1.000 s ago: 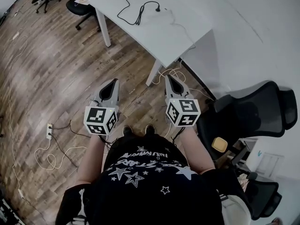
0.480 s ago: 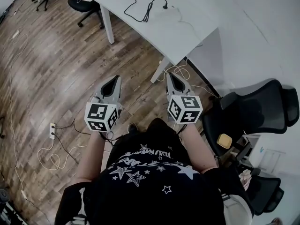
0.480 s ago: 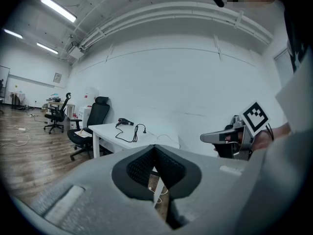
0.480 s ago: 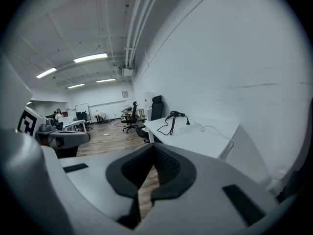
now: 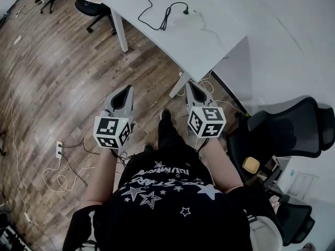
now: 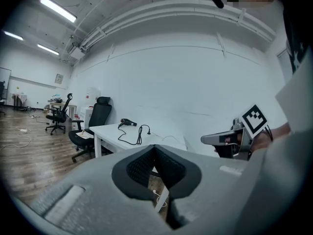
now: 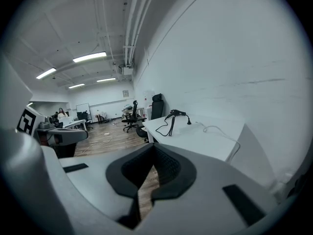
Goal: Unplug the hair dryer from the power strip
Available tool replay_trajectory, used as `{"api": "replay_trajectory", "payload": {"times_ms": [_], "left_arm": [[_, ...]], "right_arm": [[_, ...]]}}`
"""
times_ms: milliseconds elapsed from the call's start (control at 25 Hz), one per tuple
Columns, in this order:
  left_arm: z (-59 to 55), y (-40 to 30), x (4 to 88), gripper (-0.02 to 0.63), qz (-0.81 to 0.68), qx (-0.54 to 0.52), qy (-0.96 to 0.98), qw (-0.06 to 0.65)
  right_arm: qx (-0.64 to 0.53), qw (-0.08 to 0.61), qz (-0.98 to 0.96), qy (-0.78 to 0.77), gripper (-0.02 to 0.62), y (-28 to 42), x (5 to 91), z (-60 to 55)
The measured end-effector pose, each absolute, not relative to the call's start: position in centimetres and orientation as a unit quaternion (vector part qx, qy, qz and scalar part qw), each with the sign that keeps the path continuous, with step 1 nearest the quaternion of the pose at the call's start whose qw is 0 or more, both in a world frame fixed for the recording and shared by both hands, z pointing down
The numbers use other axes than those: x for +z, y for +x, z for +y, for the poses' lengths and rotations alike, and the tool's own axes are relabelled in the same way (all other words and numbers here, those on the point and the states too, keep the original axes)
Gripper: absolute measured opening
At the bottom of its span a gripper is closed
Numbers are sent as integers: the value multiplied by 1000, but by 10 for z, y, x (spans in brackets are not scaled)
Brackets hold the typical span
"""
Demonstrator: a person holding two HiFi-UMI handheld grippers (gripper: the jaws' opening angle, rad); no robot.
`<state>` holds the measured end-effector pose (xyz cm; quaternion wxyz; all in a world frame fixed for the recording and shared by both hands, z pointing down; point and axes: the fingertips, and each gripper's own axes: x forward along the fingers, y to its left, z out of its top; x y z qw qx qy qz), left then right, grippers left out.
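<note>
Left gripper (image 5: 124, 92) and right gripper (image 5: 192, 88): both pressed together, nothing between, held side by side and aimed toward the white bench (image 5: 209, 46). Well ahead, at the bench's far end: hair dryer (image 6: 128, 123), black cord (image 5: 157, 15) looped beside it, plug (image 5: 185, 10) apparently lying loose on the top. No strip made out on the bench; white power strip (image 5: 58, 148) on the floor, off left.

Risks:
- arriving with jaws unopened
- pulling by the cord, dragging the dryer off
- tripping on floor cables (image 5: 196, 82) by the bench leg
</note>
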<state>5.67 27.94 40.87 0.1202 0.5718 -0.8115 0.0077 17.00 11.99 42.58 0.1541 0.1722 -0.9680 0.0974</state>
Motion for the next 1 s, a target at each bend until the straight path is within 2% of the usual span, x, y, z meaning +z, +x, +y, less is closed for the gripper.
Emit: {"api": "replay_trajectory", "payload": {"times_ms": [520,1000], "left_arm": [[170,-32,406,8,-831,-14,538,141],[85,-71,397,8,-833,10,539,122]], "right_arm": [[119,150,-971,144,9,69,424,-9],[139,154,-968,142,9,30,434,-97]]}}
